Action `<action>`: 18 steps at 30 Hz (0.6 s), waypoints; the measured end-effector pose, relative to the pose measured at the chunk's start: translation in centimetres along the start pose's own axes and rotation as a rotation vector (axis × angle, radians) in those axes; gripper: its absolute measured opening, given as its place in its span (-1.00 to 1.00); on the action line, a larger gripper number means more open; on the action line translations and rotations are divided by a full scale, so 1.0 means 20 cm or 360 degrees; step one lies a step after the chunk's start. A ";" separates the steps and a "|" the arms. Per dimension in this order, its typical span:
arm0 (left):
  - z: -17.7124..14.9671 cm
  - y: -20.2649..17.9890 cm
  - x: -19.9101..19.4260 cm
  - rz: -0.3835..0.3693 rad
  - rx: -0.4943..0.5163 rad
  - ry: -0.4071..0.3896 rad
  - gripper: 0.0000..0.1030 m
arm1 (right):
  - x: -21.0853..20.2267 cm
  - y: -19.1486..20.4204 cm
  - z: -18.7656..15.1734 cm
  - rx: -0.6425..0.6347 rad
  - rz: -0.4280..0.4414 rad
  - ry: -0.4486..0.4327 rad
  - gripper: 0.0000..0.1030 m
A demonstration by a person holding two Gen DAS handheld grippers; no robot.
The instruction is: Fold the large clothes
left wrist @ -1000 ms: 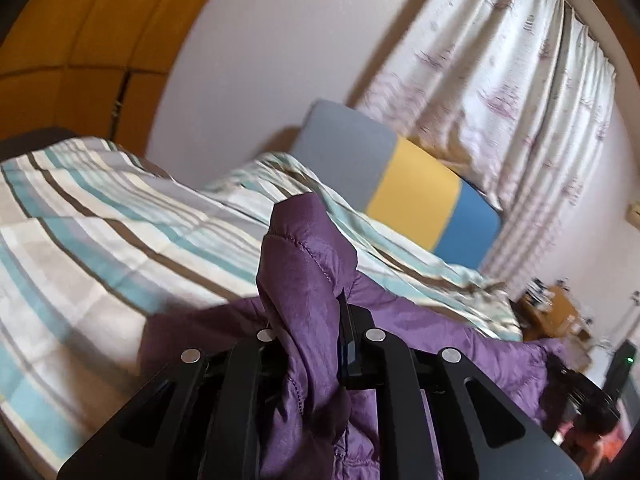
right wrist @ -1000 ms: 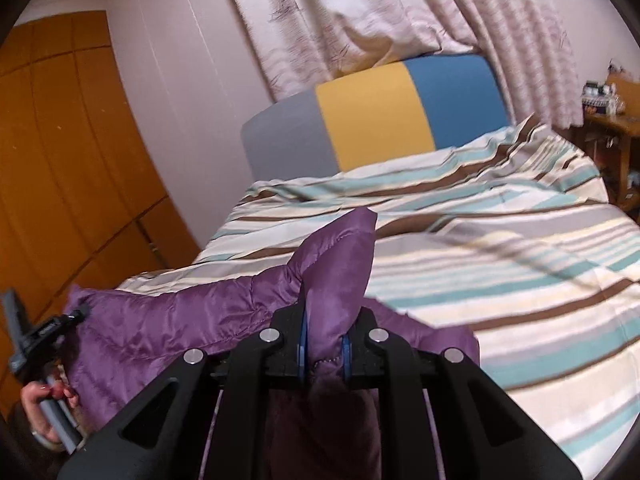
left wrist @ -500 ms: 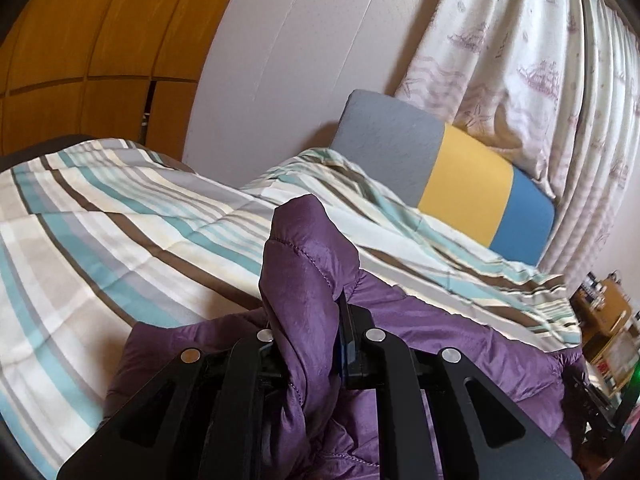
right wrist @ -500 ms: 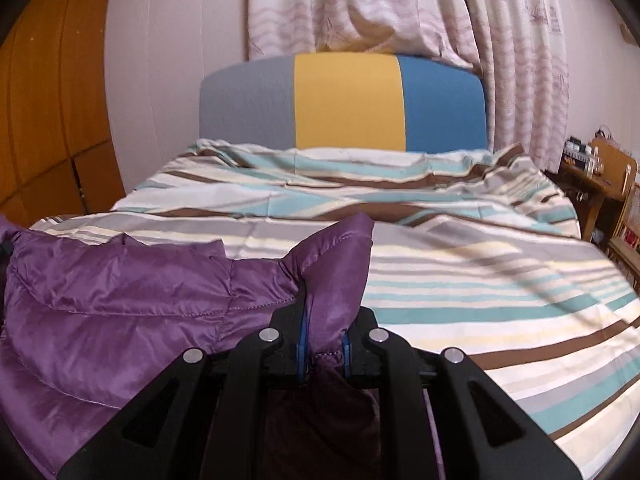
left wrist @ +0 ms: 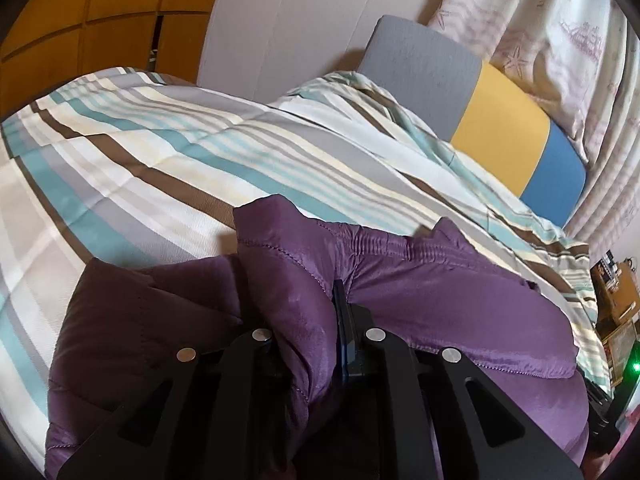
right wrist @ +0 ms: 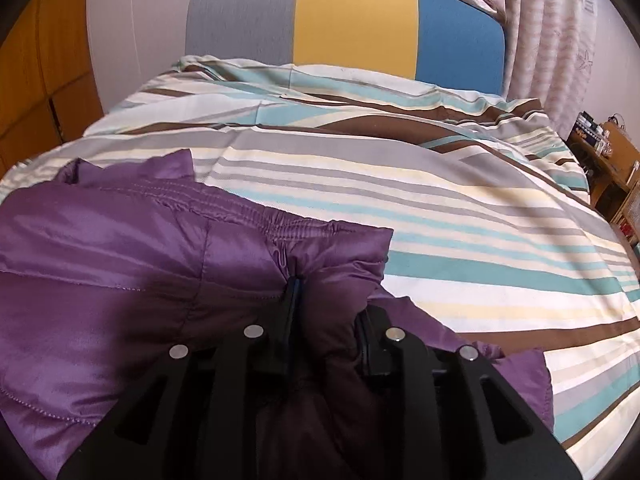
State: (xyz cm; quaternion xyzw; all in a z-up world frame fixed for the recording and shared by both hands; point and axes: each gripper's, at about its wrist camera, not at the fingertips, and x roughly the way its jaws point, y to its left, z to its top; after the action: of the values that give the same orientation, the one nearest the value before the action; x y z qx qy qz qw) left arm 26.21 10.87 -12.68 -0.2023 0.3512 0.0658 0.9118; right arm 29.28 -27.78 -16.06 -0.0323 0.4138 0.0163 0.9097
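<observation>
Since a second ago both tongs have carried the purple quilted jacket (right wrist: 120, 264) forward and down onto the striped bed (right wrist: 460, 216). The left tongs (left wrist: 308, 312) and right tongs (right wrist: 326, 304) each pinch a puffy, glossy, stitched corner, keeping the elasticated hem stretched flat for folding.
</observation>
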 end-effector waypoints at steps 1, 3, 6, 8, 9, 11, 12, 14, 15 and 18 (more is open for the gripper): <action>0.00 0.00 0.00 -0.0004 -0.0004 0.0002 -0.77 | 0.00 0.01 0.00 -0.0010 -0.0012 -0.0001 -0.54; 0.00 0.01 -0.01 0.0003 -0.0015 0.0007 -0.69 | 0.00 0.01 -0.01 -0.0014 -0.0020 -0.0001 -0.55; -0.01 -0.01 -0.04 0.0052 -0.0001 0.0019 -0.45 | 0.00 0.01 -0.01 -0.0011 -0.0025 -0.0003 -0.54; -0.01 -0.04 -0.10 0.0089 0.0009 0.0014 0.02 | -0.01 0.02 -0.01 -0.0019 -0.0038 -0.0005 -0.53; -0.02 -0.05 -0.16 0.0056 0.0012 -0.0008 0.46 | -0.01 0.02 -0.01 -0.0021 -0.0041 -0.0005 -0.53; -0.04 -0.09 -0.28 0.0081 0.0007 -0.0111 0.68 | -0.01 0.01 -0.01 -0.0022 -0.0044 -0.0007 -0.53; -0.06 -0.11 -0.33 0.0102 0.0008 -0.0156 0.68 | -0.02 0.01 -0.01 -0.0021 -0.0045 -0.0007 -0.52; -0.08 -0.19 -0.43 0.0132 0.0030 -0.0263 0.80 | -0.02 0.01 0.00 -0.0022 -0.0047 -0.0009 -0.52; -0.09 -0.25 -0.46 0.0118 0.0057 -0.0283 0.81 | -0.02 0.01 0.00 -0.0023 -0.0050 -0.0011 -0.51; -0.09 -0.41 -0.41 0.0092 0.0204 -0.0209 0.81 | -0.02 0.00 0.00 -0.0021 -0.0052 -0.0016 -0.50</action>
State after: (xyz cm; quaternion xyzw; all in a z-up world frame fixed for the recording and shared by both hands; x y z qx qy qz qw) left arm 21.19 2.94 -5.81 -0.1285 0.2999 0.0827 0.9416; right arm 28.95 -27.72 -15.70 -0.0450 0.4084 0.0042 0.9117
